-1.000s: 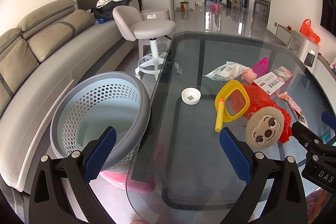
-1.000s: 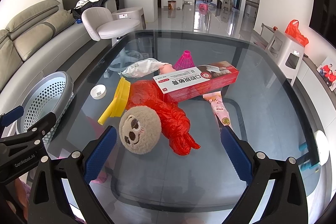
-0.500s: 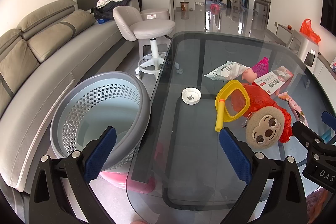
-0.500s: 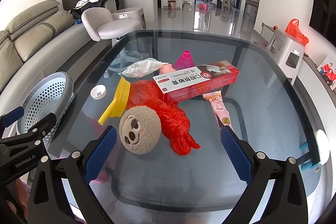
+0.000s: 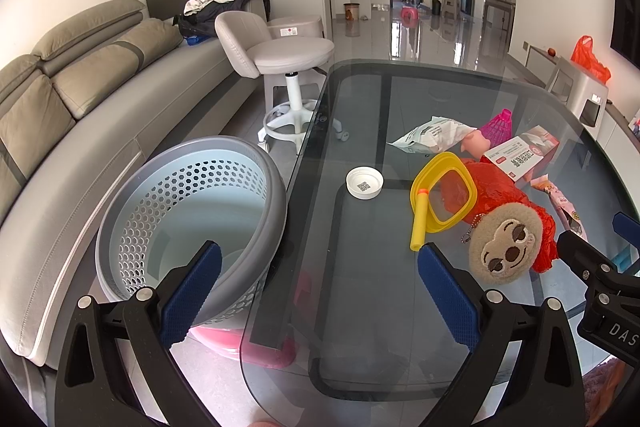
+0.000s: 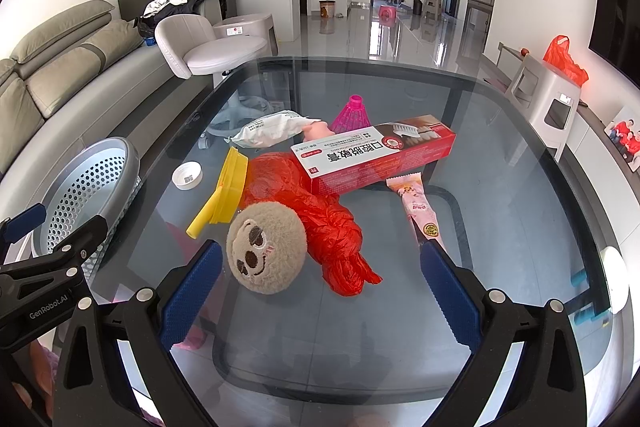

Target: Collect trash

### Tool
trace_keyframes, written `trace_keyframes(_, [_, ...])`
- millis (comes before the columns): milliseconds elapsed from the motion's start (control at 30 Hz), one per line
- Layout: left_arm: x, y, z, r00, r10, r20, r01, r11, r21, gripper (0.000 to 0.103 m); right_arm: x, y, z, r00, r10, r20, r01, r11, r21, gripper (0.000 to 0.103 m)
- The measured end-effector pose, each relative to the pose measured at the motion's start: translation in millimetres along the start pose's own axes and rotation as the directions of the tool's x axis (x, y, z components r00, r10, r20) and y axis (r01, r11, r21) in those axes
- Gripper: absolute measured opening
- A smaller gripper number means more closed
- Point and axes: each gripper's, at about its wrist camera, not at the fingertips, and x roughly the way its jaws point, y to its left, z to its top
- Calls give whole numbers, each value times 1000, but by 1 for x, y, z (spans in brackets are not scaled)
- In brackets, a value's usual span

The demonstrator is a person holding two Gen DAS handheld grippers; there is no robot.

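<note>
- The left hand-held gripper (image 5: 318,285) hangs over the near left edge of the glass worktop (image 5: 360,307), its jaws spread wide and holding nothing.
- The right hand-held gripper (image 6: 320,285) hovers above the near edge, likewise spread and empty, pointing at the plush sloth head (image 6: 266,251).
- The perforated grey basket (image 5: 192,227) stands on the floor just beside the left edge of the worktop; what shows of its inside looks empty, so I judge that collecting has barely begun.
- All the litter lies in a cluster toward the middle and right of the worktop: a white cap (image 5: 364,182) by itself nearest the basket, a crumpled red plastic bag (image 6: 320,223), a red and white box (image 6: 376,155) resting on the bag, a pink wrapper (image 6: 416,205) and a white packet (image 6: 272,129).
- A yellow toy scoop (image 5: 438,195) and a pink shuttlecock (image 6: 352,113) lie among them; whether these count as trash is uncertain.
- Every piece is left to gather.
</note>
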Motion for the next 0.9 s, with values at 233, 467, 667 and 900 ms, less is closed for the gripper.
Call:
trace_keyframes(233, [0,0,0,1000,1,0,-1,1000,1,96,0,0,1,1000,2,0,-2,1000,1,95])
trace_keyframes(467, [0,0,0,1000,1,1,-1,1000,2,96,0,0,1,1000,2,-1,-2,1000,1,95])
trace_keyframes(667, [0,0,0,1000,1,0,-1,1000,2,96,-3,0,0,1000,4,0,-4,1000,5,95])
trace_keyframes(900, [2,1,0,1000,-4,-10,4,1000,-3,96,-3,-4,-2,1000,30,0,-30,999,11,95])
